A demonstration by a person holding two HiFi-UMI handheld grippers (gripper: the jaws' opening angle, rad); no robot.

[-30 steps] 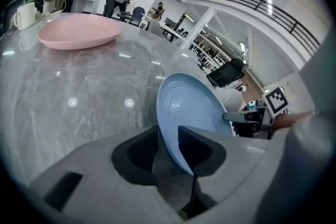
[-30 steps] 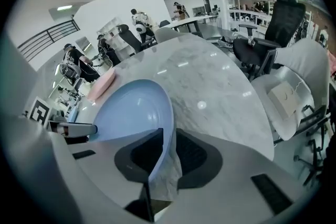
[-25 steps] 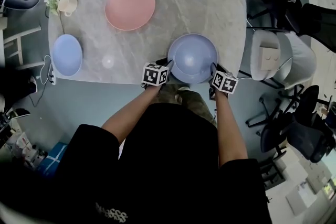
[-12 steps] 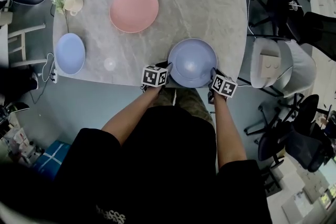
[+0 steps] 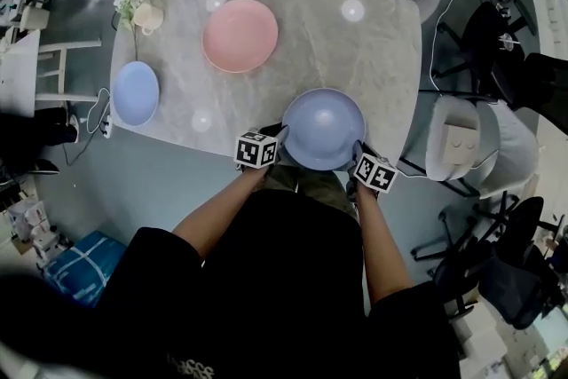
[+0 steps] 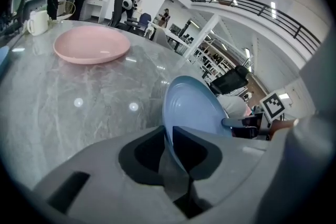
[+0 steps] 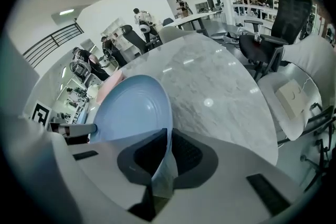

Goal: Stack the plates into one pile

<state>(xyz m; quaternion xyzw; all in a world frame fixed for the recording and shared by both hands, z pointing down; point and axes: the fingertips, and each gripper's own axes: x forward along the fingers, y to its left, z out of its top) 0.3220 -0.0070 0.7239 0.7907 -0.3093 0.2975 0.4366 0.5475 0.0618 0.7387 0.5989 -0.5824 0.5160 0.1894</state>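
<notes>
My left tool has just been closing, and its pads now pinch the left rim of the blue plate; the rim runs edge-on between the two pads. My right tool has also just been closing, and it clamps the opposite rim the same way. The plate spans the gap between the two tools, and each tool shows in the other's view across it. The plate sits at the near edge of the table, its near rim over that edge. From the left tool it looks tipped, with the gripped side higher. I cannot tell whether its underside is fully off the marble.

Beyond the left tool and a little to its left, the pink plate lies flat on the table, well apart from the plate I hold. Far out to the left of the left tool, the small blue plate lies by the table's left edge. Past it, at the far left corner, stands a white mug with flowers beside it. To the right of the right tool, off the table, stands a white chair.
</notes>
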